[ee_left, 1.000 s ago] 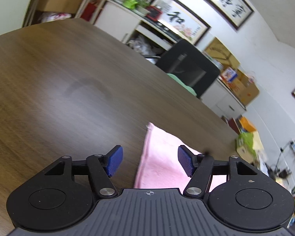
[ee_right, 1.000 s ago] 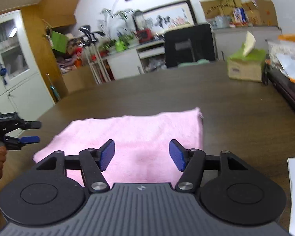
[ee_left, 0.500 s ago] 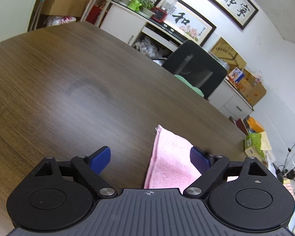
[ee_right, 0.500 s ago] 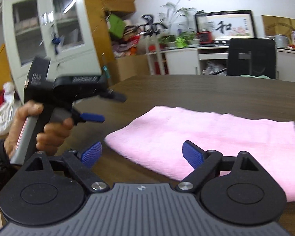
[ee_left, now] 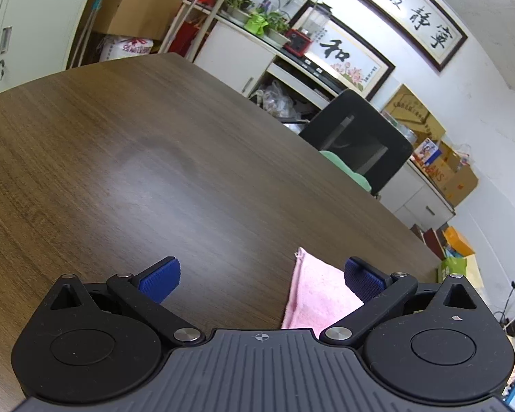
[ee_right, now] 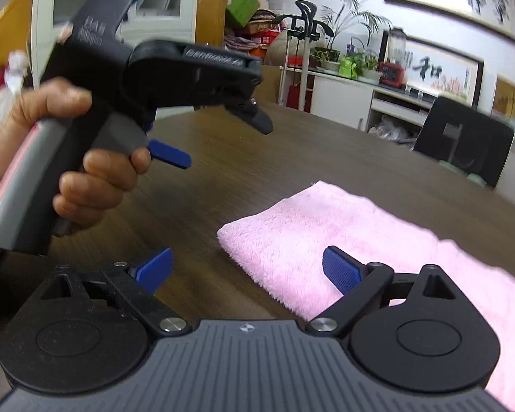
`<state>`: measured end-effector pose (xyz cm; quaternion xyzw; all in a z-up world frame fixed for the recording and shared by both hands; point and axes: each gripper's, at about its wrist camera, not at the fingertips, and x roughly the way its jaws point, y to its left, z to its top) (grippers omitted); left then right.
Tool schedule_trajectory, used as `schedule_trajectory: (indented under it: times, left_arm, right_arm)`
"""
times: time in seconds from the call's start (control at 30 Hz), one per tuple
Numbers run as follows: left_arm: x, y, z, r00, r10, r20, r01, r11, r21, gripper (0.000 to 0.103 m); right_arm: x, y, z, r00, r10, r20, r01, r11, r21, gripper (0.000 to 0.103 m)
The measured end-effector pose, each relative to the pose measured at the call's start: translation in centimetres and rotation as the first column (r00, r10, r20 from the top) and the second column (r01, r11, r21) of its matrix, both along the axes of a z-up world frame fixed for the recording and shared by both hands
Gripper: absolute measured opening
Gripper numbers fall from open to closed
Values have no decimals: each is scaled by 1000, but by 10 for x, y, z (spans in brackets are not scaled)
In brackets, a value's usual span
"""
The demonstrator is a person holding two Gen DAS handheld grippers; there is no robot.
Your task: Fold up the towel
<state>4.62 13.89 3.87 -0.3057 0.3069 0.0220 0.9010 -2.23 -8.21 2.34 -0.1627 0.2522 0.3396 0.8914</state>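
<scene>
A: Lying flat on the dark wooden table [ee_right: 223,158] is the pink towel [ee_right: 360,240], with one corner pointing toward the right gripper [ee_right: 247,269]. How do the tongs stand?

B: The right gripper's blue pads [ee_right: 340,269] are spread wide with nothing between them but table and the towel's near corner. One pad sits over the pink cloth, the other over bare wood. Whether they touch the cloth I cannot tell.

A: And the other one?

B: The left gripper [ee_left: 262,279] is spread wide too, gripping nothing. In its own view, only a narrow strip of the towel [ee_left: 316,292] shows beside its right pad; the rest of its gap looks onto bare table [ee_left: 154,158].

A: Can the right camera see it?

B: Yes, the left gripper [ee_right: 175,137] appears up at the left, held in a bare hand [ee_right: 86,171], above the table and apart from the towel.

A: Anything behind?

B: A black office chair [ee_left: 360,140] at the far table edge, and framed calligraphy [ee_left: 398,10] on the wall
</scene>
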Motion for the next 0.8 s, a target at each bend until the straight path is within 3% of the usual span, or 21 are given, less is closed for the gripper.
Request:
schedule_trajectory:
  times: [0.1, 0.2, 0.33, 0.7, 0.8]
  left_arm:
    - [1, 1, 0, 1000, 0, -5, 0, 1000, 0, 103]
    - [2, 0, -1, 1000, -10, -12, 10, 1000, 3, 103]
    - [0, 0, 0, 1000, -15, -14, 15, 1000, 0, 103]
    - [0, 4, -3, 999, -23, -27, 22, 1000, -13, 103]
    - [2, 5, -6, 999, -19, -38, 19, 1000, -15, 103]
  right_arm:
    - [-1, 14, -3, 999, 14, 46, -11, 998, -60, 94]
    - [2, 25, -7, 998, 18, 67, -11, 994, -106, 87]
    - [14, 32, -13, 1000, 10, 4, -9, 993, -117, 50]
    - [20, 37, -21, 1000, -2, 10, 3, 995, -97, 46]
    - [20, 39, -20, 1000, 5, 5, -4, 996, -94, 38]
